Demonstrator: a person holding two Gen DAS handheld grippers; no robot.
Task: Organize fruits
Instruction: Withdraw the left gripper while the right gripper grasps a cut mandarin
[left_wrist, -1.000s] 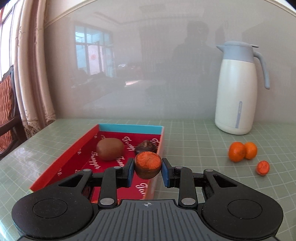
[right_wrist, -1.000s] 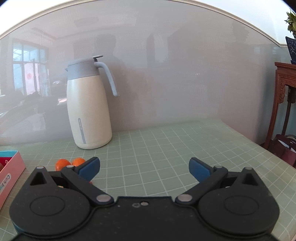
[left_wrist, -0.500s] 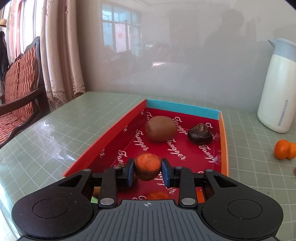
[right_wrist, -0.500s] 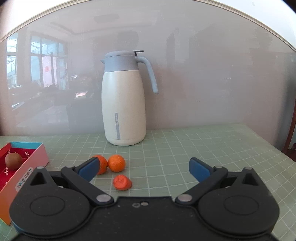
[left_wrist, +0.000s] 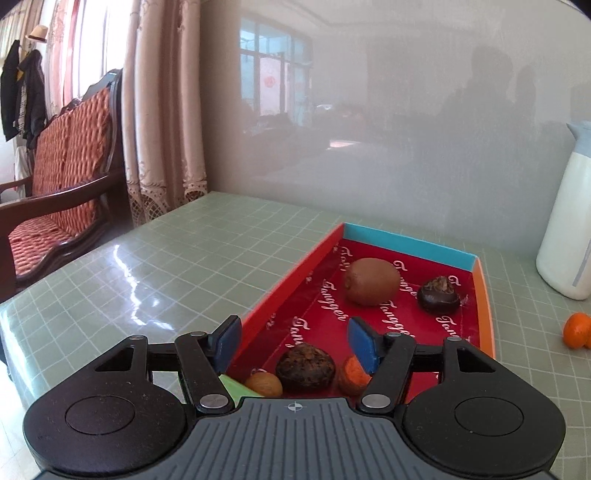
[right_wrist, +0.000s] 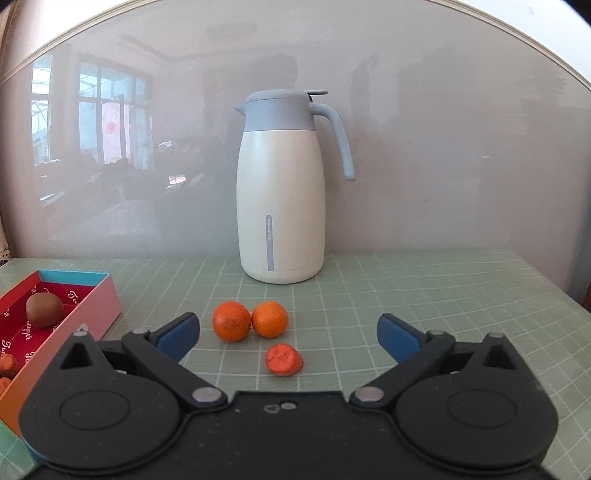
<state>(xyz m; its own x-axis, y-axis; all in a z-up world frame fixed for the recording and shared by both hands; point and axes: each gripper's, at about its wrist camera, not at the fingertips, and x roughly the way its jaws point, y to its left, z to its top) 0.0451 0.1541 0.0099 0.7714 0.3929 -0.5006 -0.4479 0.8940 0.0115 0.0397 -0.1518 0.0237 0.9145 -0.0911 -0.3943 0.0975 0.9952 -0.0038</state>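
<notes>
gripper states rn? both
Left gripper: open, holding nothing, above the near end of the red box.
Right gripper: open, holding nothing, facing the mandarins on the table.

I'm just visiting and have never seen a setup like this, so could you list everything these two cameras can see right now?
Box: one, red inside with a blue end wall, on the table's left part.
Kiwi: one, brown, at the far end of the box.
Dark fruits: two, blackish brown, one far right in the box, one near.
Orange pieces: a few, partly hidden, at the near end of the box.
Mandarins: two, orange, touching, on the table before the jug.
Squashed mandarin: one, orange-red, just nearer than the pair.
Jug: one, cream with grey-blue lid and handle, upright by the wall.
Table: one, green grid.
Chair: one, red cushions, far left.
Left tongs: open, over the box.
Right tongs: open, empty.
</notes>
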